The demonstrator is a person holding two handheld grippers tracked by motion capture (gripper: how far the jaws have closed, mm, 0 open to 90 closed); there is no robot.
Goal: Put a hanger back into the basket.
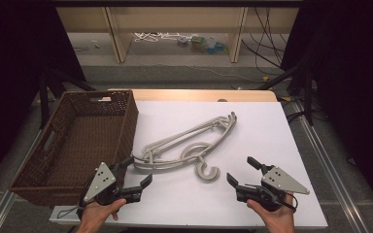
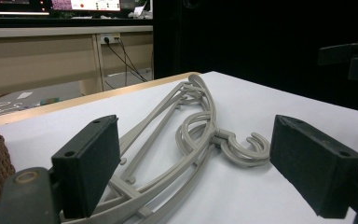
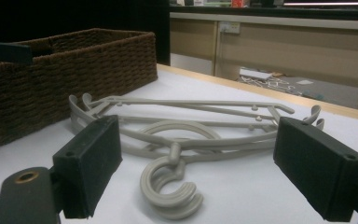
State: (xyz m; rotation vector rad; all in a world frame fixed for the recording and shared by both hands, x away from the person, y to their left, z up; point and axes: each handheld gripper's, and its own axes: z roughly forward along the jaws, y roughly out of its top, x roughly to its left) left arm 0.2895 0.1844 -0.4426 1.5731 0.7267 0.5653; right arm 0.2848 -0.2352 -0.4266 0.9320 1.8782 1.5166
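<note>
Flanking the hangers [image 1: 189,145] — both grippers [image 1: 138,172] [image 1: 242,170] gaping.

Brown wicker basket [image 1: 82,141] on white table [image 1: 267,131], wooden shelving [image 1: 175,29] beyond

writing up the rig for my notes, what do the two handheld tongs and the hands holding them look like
Both tongs, left and right, are black, each with two blocky jaws faced in dark pads with small screw holes. A grey three-cornered plate dotted with holes sits on top of each. A thin black cable loops from the left one. The hands are bare, no sleeves or gloves visible.
</note>
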